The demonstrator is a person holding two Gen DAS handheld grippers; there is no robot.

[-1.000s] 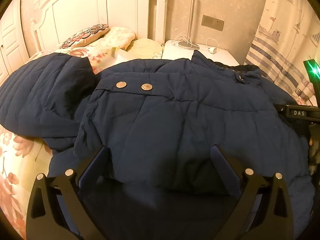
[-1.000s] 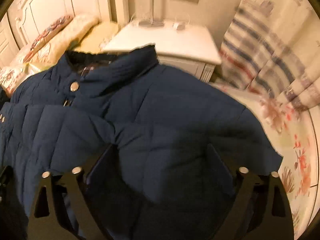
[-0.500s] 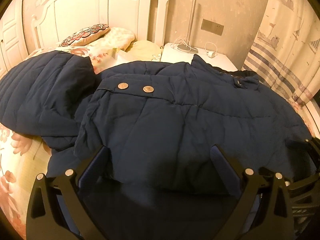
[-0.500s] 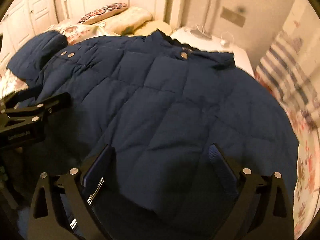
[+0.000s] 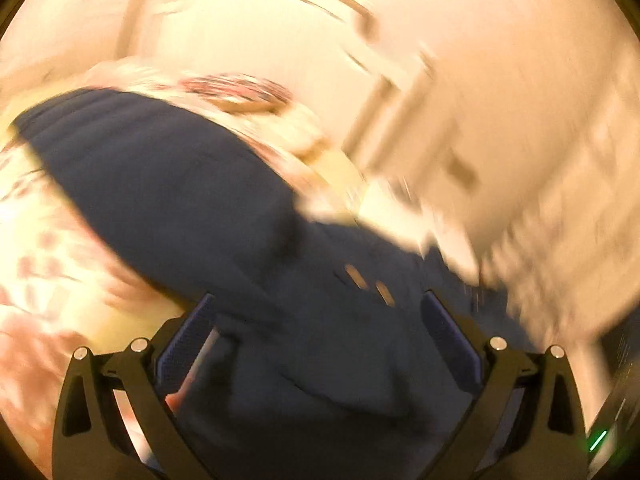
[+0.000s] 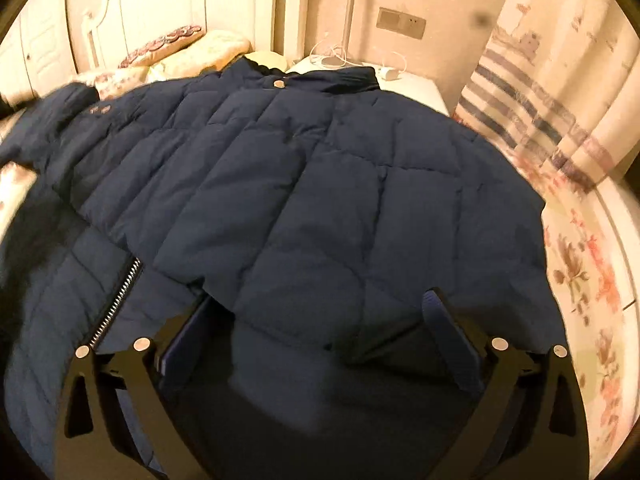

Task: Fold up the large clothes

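Observation:
A large navy quilted puffer jacket [image 6: 320, 184] lies spread on the bed, collar toward the headboard, its zipper [image 6: 120, 292] showing at the lower left. My right gripper [image 6: 320, 320] is open, just above the jacket's near hem. The left wrist view is heavily blurred and tilted. It shows the jacket's hood or sleeve [image 5: 160, 184] and two snap buttons [image 5: 368, 280]. My left gripper [image 5: 320, 320] is open over dark jacket fabric, with nothing held between its fingers.
The bed has a floral sheet [image 6: 584, 264] and pillows [image 6: 188, 52] by a white headboard [image 6: 168, 4]. A white nightstand [image 6: 412, 84] with cables stands beyond the collar. A striped curtain [image 6: 540, 112] hangs at the right.
My left gripper has swung and tilted sharply toward the left, blurring its view onto the hood side. My right gripper's view has shifted right and nearer the hem; the left gripper is out of it.

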